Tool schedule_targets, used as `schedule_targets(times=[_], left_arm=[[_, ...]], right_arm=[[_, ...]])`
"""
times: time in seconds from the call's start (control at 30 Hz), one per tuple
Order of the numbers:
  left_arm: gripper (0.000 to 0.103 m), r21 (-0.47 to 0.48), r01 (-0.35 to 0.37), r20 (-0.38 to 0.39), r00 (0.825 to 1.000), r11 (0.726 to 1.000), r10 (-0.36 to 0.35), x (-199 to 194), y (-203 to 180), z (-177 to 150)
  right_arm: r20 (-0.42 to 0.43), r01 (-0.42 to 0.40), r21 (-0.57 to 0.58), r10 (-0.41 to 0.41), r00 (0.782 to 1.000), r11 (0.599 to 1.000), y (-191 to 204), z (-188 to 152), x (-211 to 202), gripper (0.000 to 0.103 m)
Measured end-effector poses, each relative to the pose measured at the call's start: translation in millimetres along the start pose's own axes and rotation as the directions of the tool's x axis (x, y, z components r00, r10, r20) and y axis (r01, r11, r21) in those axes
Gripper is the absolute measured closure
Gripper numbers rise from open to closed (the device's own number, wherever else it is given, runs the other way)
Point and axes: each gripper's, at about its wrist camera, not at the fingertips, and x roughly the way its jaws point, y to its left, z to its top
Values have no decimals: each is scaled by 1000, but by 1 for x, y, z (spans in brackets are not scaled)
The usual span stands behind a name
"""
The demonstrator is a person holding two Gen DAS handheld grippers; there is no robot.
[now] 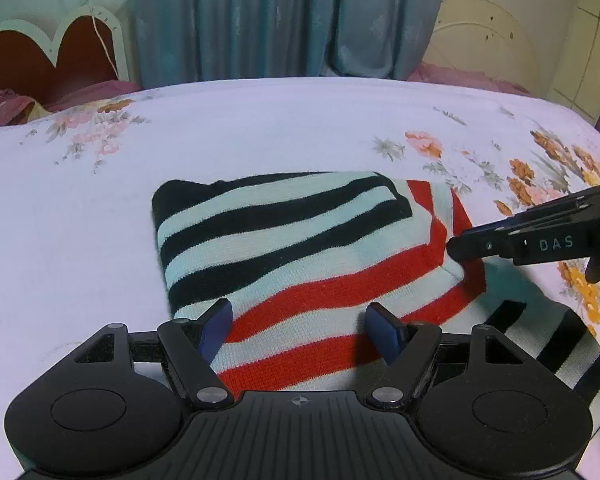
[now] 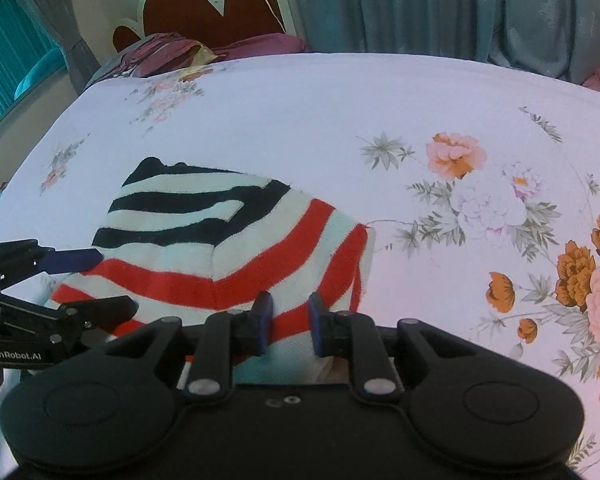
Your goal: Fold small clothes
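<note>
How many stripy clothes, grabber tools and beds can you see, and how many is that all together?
Striped knitted garment: 1
Grippers: 2, the left gripper and the right gripper
Bed with flowered sheet: 1
Total: 4

The folded sweater [image 1: 300,248] lies on the bed sheet [image 1: 260,128], near the front edge. The left gripper [image 1: 298,330] sits over the sweater's near side, its 2 fingers apart. The right gripper [image 2: 288,326] is at the sweater's right side. One sleeve [image 1: 556,344] sticks out to the right, under the right gripper. Behind the bed stand the headboard [image 1: 40,52] on the left and the curtain [image 1: 280,20] in the middle. Pillows [image 2: 168,54] lie before the headboard.
</note>
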Motion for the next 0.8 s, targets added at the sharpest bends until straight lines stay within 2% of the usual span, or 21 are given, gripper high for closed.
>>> schedule_targets(times=[0.07,0.17,0.23,0.27,0.3,0.37,0.47,0.53,0.8], left_arm=[[31,-1,-15,14,1000,1000,15,-9,-2,1],[31,-2,18,115,993,1000,-17,-54,-1,-5],[31,-14,42,144,989,999,-40,-73,1,-14],[32,-12,48,140,989,999,-46,-79,1,-20],[38,-3,52,128,991,999,-51,-82,-1,-27],[43,7,48,99,994,999,-48,-86,-7,-40],[43,4,40,73,997,999,-40,-87,-16,-61],[43,16,13,75,997,1000,-15,-85,-20,-72],[43,30,-6,82,997,1000,4,-80,-15,-87]], right_arm=[[-3,10,5,-10,1000,1000,1,2,-5,83],[48,7,-21,-6,999,1000,14,-3,-34,72],[76,-37,-55,42,996,998,22,-13,-57,74],[77,-50,-72,55,996,996,26,-19,-65,78],[67,-54,-94,60,996,994,30,-25,-70,82],[50,-48,-152,56,997,987,41,-38,-79,82],[34,-13,-209,20,999,978,51,-57,-82,82],[23,38,-251,-33,999,967,53,-68,-78,84],[42,59,-158,-53,998,986,38,-91,-66,86]])
